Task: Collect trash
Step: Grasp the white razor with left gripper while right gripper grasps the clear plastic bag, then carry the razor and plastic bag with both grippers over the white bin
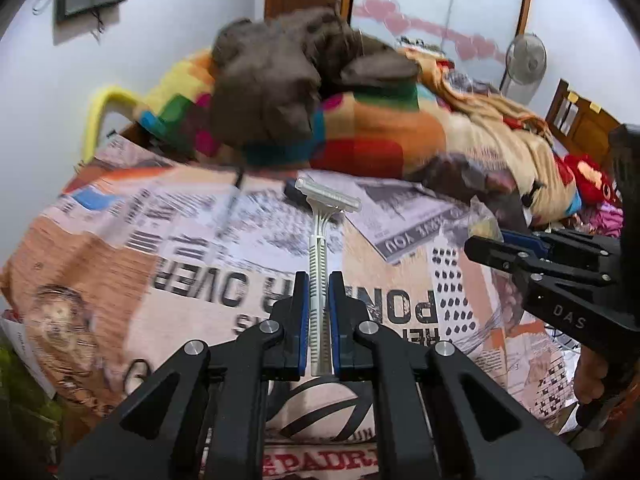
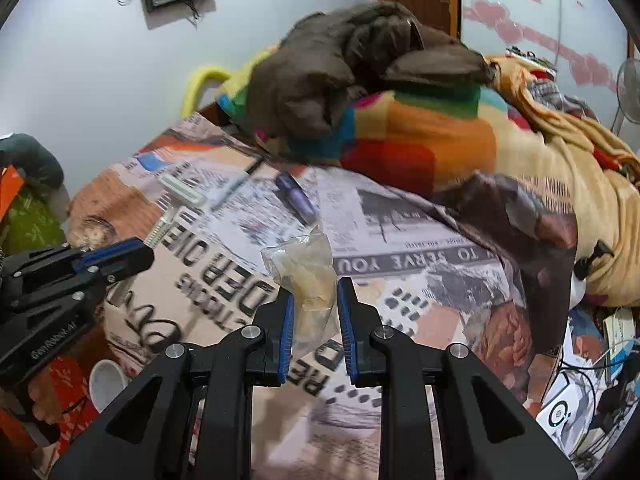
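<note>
Left gripper (image 1: 319,280) clamped on razor (image 1: 320,264), pads on the handle's lower half, raised over the newsprint sheet (image 1: 180,264), mid-bed, nearer its left edge. Razor's long axis in line with the fingers, head pointing forward and away, toward the blanket (image 1: 380,132) at the far edge; head crosswise. Right gripper (image 2: 314,300) nearly closed on clear wrapper (image 2: 304,272), crumpled top sticking up past the pads. Both look lifted clear of the bed. Best now: keep squeeze steady, carry level, avoid snagging blades on cloth. No bin in view.
</note>
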The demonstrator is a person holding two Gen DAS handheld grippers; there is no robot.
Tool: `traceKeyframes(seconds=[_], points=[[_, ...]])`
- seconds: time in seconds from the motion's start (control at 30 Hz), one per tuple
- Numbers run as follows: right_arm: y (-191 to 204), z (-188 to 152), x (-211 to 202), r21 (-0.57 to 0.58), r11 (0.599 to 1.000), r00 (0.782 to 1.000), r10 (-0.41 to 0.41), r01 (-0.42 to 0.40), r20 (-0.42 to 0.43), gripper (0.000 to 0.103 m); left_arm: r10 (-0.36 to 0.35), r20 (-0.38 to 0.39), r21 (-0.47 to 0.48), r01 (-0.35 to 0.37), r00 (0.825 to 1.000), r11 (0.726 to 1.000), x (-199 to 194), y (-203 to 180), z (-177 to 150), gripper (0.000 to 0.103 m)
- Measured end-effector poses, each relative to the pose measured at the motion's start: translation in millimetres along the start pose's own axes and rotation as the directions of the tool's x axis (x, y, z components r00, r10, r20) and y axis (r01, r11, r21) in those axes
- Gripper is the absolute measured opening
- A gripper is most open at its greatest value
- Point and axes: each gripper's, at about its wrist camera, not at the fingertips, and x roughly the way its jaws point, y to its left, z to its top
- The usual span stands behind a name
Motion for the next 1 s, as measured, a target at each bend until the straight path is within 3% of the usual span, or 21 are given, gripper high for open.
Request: traceKeyframes(seconds=[0.53,1.0], points=[[110.5,13.7,-57.3,-0.161,0.982,0.990,0.109,-0.095,0.087,0.019,0.064,0.133,-0.103,-0.050,0.989,0.993,-124.2,74.2,-24.0,0.008],[232.0,-4.2,-51.9,-0.326,0.916,0.968,0.250,-0.235,0.005,0.019,0.222,0.125,-0.227,-0.190,0.967,0.955,-200.9,175.9,-100.6,0.008]])
